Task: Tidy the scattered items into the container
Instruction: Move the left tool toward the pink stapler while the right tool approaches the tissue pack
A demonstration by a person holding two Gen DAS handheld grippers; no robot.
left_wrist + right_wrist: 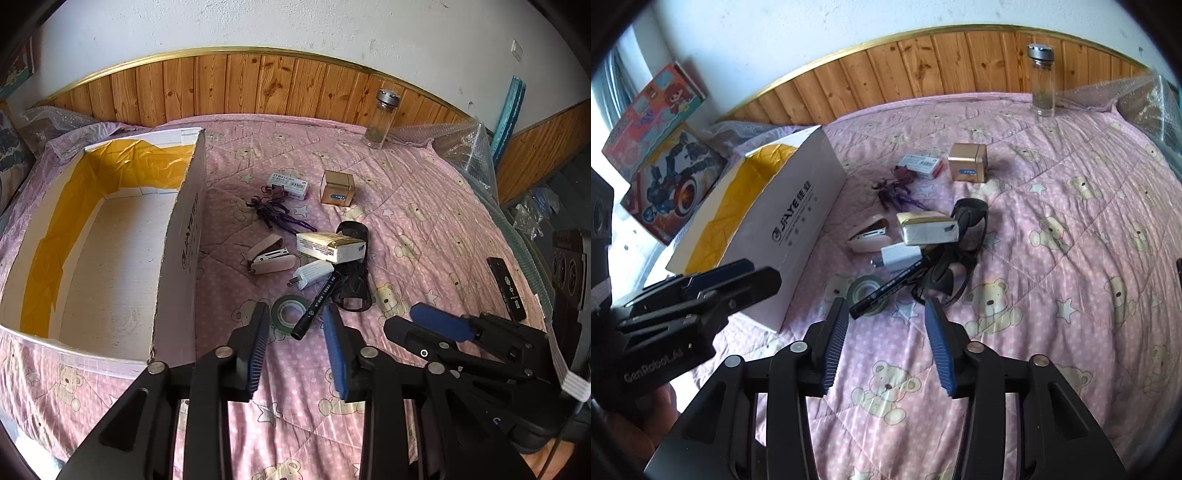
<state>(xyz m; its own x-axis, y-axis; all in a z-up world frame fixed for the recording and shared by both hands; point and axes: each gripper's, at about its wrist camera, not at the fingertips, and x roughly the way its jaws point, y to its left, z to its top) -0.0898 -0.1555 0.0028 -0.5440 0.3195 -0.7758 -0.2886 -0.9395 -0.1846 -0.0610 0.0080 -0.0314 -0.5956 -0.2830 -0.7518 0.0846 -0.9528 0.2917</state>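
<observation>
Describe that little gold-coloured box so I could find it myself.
Start at the big white cardboard box with the yellow lining on the pink bear-print quilt. Beside its open side lies a scatter of small items; at the far edge of that scatter sits the gold box. It alone is cube-shaped and metallic gold, with a blue label.

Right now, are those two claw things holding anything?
No. The left gripper and right gripper are both open and empty, above the bedspread.

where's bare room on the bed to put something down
Free: quilt right of the sunglasses, toward the jar; also the box floor, which is bare. Crowded: middle cluster by the box wall, with stapler, charger, tape and pen touching or overlapping.
</observation>
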